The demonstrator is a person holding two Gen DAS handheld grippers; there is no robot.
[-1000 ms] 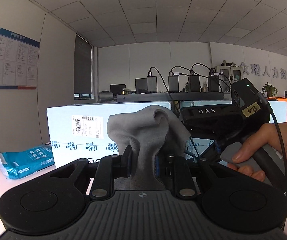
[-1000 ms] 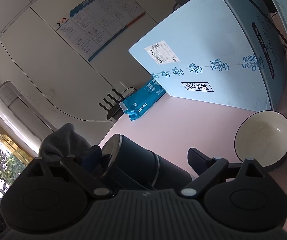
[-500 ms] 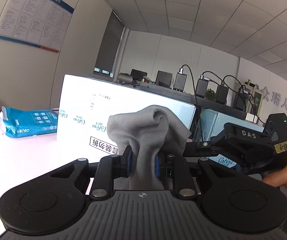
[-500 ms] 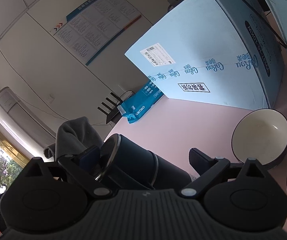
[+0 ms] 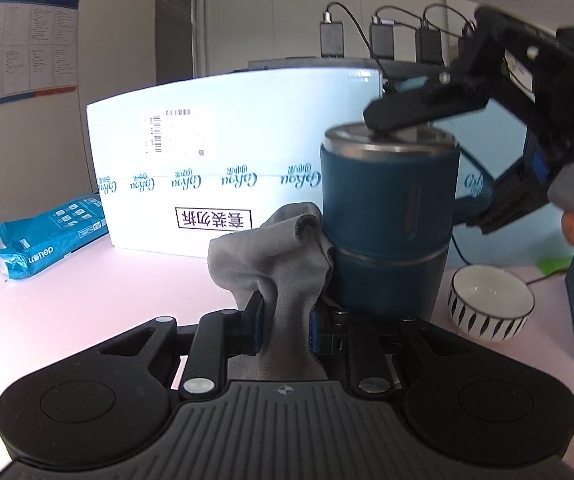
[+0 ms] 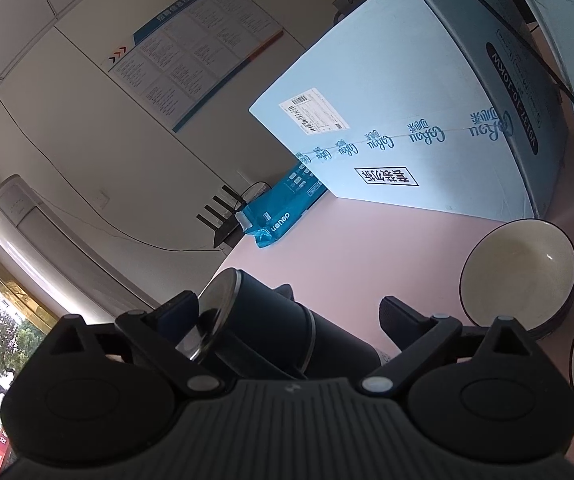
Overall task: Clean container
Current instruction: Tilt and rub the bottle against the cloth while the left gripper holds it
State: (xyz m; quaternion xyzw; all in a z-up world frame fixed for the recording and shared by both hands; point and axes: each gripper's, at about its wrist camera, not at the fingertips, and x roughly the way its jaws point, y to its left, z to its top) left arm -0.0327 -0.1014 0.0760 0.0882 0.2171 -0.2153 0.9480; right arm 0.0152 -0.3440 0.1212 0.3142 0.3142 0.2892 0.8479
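While the right gripper (image 6: 287, 312) clamps a dark blue insulated tumbler (image 5: 389, 220), the left gripper (image 5: 285, 326) presses a pinched grey cloth (image 5: 275, 256) against its side.

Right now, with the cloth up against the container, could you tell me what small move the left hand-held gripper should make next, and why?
Probably slide the grey cloth, pinched in the left hand-held gripper, up along the blue container. The cloth sits against its lower side, and the right hand-held gripper holds the container upright from the top.
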